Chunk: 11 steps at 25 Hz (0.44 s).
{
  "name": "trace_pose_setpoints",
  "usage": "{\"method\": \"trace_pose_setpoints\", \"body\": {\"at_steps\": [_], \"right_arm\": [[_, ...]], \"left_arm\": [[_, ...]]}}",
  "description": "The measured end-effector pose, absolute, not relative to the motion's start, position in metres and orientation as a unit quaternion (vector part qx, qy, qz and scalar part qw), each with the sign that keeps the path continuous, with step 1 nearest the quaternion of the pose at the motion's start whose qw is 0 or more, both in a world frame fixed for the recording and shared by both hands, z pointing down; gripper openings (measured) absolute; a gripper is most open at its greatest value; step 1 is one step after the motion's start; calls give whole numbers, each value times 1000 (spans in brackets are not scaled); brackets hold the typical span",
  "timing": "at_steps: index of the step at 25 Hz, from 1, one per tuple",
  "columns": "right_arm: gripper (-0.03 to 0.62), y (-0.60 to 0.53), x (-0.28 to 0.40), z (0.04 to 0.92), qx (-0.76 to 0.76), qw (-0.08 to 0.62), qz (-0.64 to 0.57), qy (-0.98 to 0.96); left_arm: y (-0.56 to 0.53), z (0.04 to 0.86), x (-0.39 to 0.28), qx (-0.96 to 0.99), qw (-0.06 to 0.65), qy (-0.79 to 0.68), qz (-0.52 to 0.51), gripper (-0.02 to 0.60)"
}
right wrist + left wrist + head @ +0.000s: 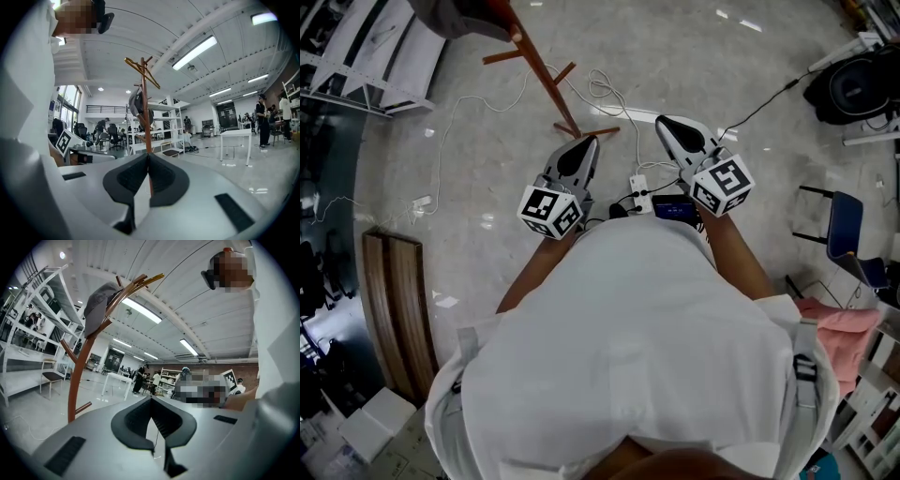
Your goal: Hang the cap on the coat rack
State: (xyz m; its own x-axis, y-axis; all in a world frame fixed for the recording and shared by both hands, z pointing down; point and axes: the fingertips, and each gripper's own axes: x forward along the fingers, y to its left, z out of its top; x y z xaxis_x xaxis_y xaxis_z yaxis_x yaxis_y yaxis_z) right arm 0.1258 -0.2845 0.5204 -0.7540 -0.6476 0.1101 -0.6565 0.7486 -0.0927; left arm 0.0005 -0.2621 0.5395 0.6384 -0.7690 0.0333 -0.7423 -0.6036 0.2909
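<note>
Left gripper [151, 400] and right gripper [148, 157] both fully closed, empty.

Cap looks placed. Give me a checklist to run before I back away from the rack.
1. Cap on the rack: ok. The cap hangs over an upper branch of the rack.
2. Cap seated firmly: cannot tell. The branch under it is hidden.
3. Left gripper free: ok. Jaws together, nothing between them.
4. Right gripper free: ok. Jaws together, nothing between them.
5. Rack upright: ok. Its pole stands straight in the right gripper view.
6. Path back: not ok. A white cable loops on the floor by the rack's foot, so step with care.
</note>
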Motion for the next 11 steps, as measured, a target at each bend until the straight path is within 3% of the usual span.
{"method": "trace_pose_setpoints", "body": {"at_steps": [11], "right_arm": [[23,-301,155,514,346,32,50,-936]], "left_arm": [[-287,539,23,884,143,-441,-49,8]]}}
